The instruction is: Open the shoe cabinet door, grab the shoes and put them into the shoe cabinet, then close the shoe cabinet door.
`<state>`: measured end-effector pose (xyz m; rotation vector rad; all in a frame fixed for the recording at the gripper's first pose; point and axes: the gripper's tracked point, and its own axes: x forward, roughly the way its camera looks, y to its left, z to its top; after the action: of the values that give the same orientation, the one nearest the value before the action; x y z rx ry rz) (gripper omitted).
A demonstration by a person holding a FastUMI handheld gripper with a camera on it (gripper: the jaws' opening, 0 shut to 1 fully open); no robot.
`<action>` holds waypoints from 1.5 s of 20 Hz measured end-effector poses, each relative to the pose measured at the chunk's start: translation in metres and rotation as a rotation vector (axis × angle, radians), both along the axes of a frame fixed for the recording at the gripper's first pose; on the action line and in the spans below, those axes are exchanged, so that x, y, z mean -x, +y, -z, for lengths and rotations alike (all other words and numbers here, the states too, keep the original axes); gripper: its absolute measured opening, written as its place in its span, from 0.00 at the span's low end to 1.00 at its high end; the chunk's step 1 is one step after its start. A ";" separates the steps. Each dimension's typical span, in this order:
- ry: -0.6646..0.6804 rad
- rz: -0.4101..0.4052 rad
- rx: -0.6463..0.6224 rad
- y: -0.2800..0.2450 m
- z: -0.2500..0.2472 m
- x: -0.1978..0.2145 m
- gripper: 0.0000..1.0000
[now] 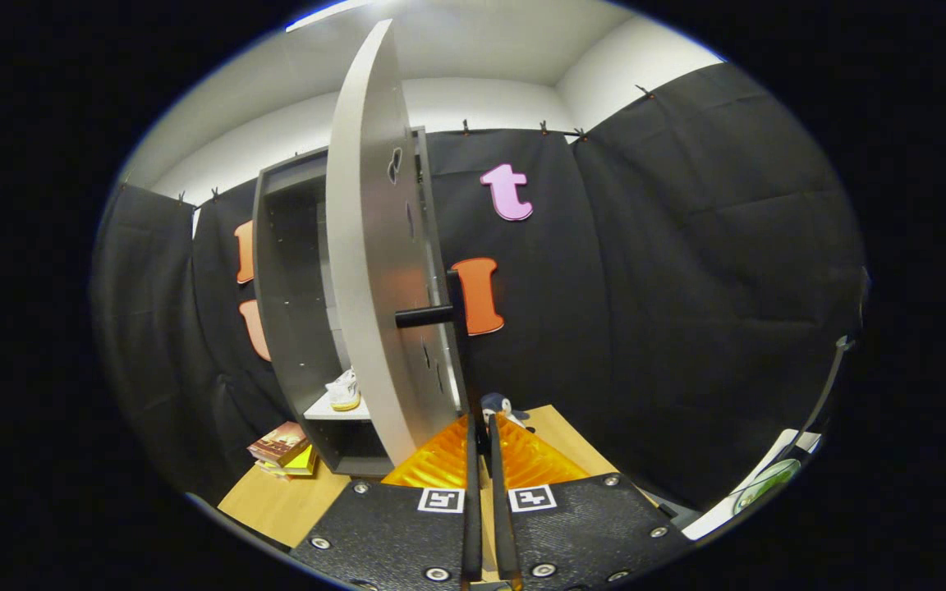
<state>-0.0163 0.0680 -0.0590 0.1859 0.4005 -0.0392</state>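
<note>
Shoe cabinet, tall grey w/ open front [284, 328], stands on light wooden tabletop [292, 501] ahead-left of gripper [483, 427]; its grey door w/ black bar handle [374, 246] is swung partway open. White sneaker w/ yellow sole [344, 391] sits on inside shelf. Gripper fingers nearly together, narrow gap, nothing held, tips just below door edge. Stack of books [284, 450] beside cabinet base.

No readable text, brand or number anywhere; hand-held gripper [481, 427] carries square coded markers only.
</note>
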 end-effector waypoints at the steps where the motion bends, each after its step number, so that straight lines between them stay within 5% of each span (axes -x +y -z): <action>1: 0.000 0.009 -0.018 0.000 0.001 0.002 0.07; 6: -0.019 0.044 -0.011 -0.009 -0.008 0.012 0.06; 14: -0.107 -0.077 0.033 0.035 -0.040 0.019 0.18; 25: -0.014 -0.301 0.073 0.135 0.018 0.018 0.68; 30: 0.130 -0.400 0.066 0.176 0.088 0.024 0.76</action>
<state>-0.0406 0.2443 -0.1467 0.0353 0.5595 0.3297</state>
